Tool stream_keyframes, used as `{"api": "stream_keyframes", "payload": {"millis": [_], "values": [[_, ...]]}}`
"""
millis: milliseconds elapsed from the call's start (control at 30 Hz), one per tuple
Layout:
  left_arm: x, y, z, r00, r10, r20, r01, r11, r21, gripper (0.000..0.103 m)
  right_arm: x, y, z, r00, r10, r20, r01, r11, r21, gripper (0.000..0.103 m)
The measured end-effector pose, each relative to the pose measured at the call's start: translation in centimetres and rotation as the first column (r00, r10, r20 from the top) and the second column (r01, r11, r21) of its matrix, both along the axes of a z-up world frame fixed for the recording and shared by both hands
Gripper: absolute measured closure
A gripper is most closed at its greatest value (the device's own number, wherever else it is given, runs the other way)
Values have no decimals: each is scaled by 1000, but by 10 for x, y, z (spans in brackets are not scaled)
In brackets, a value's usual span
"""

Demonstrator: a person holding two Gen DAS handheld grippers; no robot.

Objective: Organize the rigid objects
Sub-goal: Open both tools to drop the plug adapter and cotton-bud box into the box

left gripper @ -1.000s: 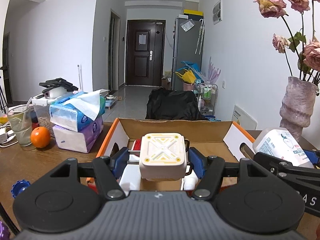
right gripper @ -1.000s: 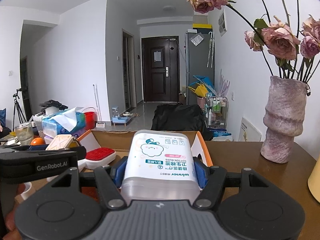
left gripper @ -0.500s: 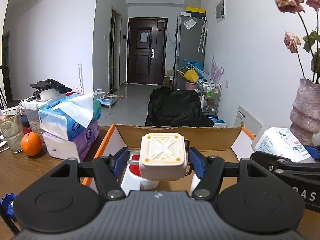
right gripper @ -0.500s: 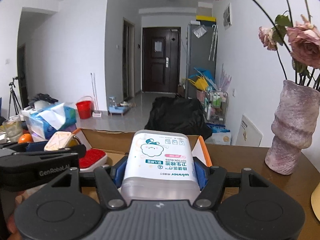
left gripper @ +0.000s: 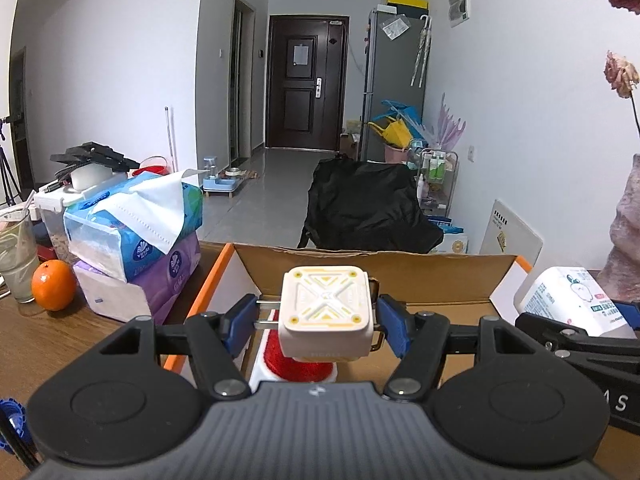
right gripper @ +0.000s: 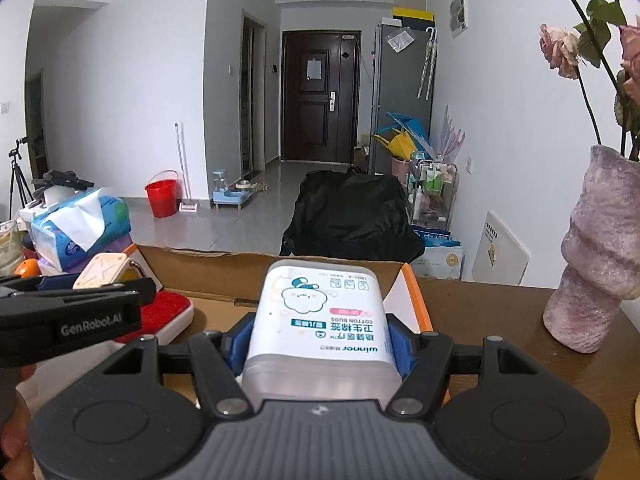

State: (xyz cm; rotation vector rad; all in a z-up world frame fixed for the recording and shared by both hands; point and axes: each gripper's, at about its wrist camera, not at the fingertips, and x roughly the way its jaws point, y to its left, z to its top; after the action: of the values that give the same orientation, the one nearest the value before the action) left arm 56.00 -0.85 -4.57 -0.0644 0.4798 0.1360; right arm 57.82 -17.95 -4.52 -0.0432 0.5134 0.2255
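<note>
Left tool (left gripper: 318,320) tilted slightly downward, clamped on cream square plastic charger block (left gripper: 325,314) above open brown cardboard box (left gripper: 372,270) on bench. Right tool (right gripper: 318,344) alongside (same tilt), clamped on white cotton-bud tub (right gripper: 318,320) over box's right side.

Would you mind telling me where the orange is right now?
In the left wrist view the orange sits on the wooden table at far left, between the drinking glass and the stacked tissue packs.
</note>
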Motion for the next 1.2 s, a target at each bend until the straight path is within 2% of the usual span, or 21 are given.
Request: {"api": "stream_keyframes", "payload": {"millis": [233,433,467,533,567,600,933,1200], "values": [[5,1,-3,1000,8,-10,-8,1000,15,37,7,-2,-11,1000,-25,8,25,999,22,38],[5,1,-3,1000,8,-27,-8,1000,21,35,12,2,-18,1000,-2,-11,2,1000,3,37],[5,1,-2,1000,13,-23,-13,1000,25,31,12,2,-18,1000,4,-24,-4,1000,-1,37],[1,2,2,1000,20,-4,-19,999,36,8,15,3,-17,999,-9,-34,9,1000,-8,19],[-2,3,4,1000,30,9,-30,999,39,4,15,2,-17,999,-23,-30,23,1000,-14,8],[-4,4,6,999,40,23,-41,998,42,0,15,2,-17,999,-32,-24,31,999,-16,7],[-9,4,15,998,52,18,-53,998,42,0,15,2,-19,998,-44,-40,43,999,-17,4],[-14,7,18,999,41,14,-41,999,14,0,5,0,-12,997,-57,-43,56,998,-22,3]]}}
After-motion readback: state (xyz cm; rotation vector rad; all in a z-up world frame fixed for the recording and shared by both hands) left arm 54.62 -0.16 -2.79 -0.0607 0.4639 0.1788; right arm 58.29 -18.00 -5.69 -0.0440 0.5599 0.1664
